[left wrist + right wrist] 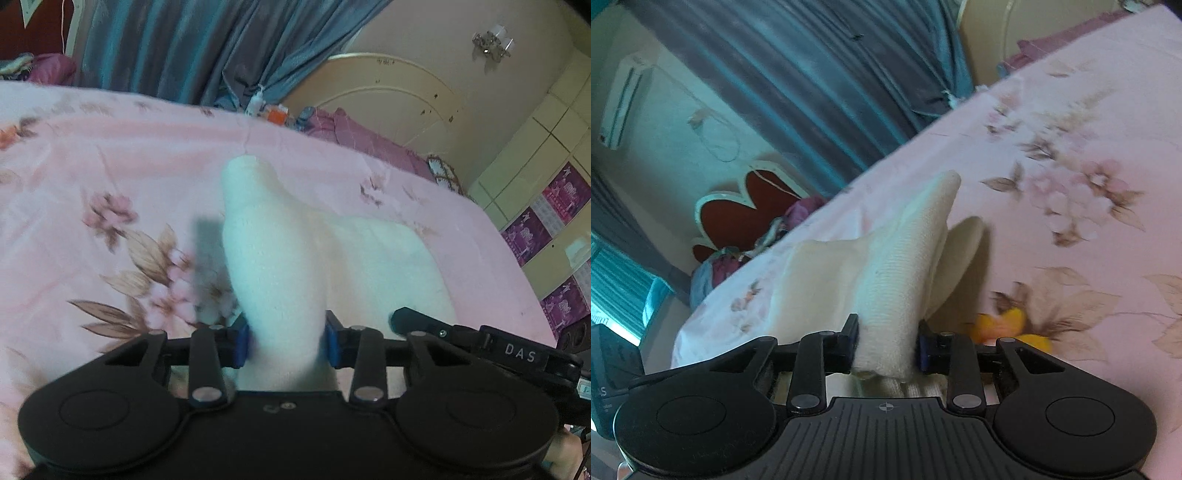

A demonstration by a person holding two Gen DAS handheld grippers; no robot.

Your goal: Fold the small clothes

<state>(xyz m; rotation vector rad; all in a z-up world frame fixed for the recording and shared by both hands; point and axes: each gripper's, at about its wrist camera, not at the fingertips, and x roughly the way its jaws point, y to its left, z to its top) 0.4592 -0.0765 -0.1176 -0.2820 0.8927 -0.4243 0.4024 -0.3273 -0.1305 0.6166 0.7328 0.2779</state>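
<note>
Left claw (286, 343) was clamped on one end of the white knit garment (273, 258), blue pads (242, 345) pressing both sides. Cloth was bunched and lifted partly off the pink floral bedsheet (110, 166). Right claw (886, 347) was clamped on the other end, garment stretched between them above the bed.

The garment (280, 258) is plain cream-white knit. The bedsheet (110, 147) beneath is pale pink with brown leaves and pink blossoms. The curtain (812, 81) is blue-grey; both grippers are black with blue pads (242, 345).
</note>
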